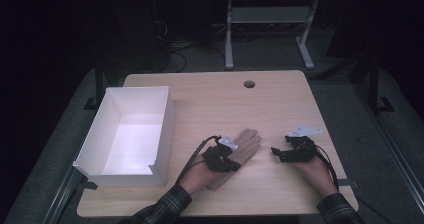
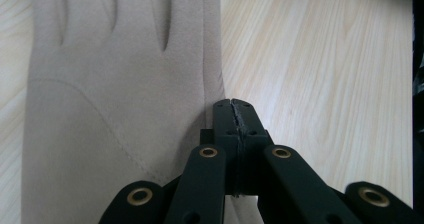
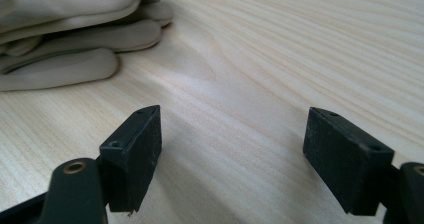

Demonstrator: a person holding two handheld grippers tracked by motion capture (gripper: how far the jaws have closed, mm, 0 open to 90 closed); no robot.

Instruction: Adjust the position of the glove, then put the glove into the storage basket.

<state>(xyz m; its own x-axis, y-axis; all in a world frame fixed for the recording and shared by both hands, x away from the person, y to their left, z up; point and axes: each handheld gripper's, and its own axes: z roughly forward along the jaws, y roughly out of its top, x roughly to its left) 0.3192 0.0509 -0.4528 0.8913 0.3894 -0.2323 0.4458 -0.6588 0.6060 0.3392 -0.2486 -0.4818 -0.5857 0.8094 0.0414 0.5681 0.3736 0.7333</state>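
Glove (image 1: pixel 239 154) lies flat mid-table, fingers pointing away from the person. Left gripper (image 2: pixel 233 106) sits closed at its edge, pinching nothing visible. Right gripper (image 3: pixel 232 156) stands wide open and empty, farther off, glove to its left.

Open hand-held gripper (image 3: pixel 232 159) near beige glove (image 3: pixel 65 39).

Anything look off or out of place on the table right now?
Nothing stands out. The beige glove lies flat on the table, the left gripper shut at its edge. The right gripper is open over bare wood. The white box sits upright.
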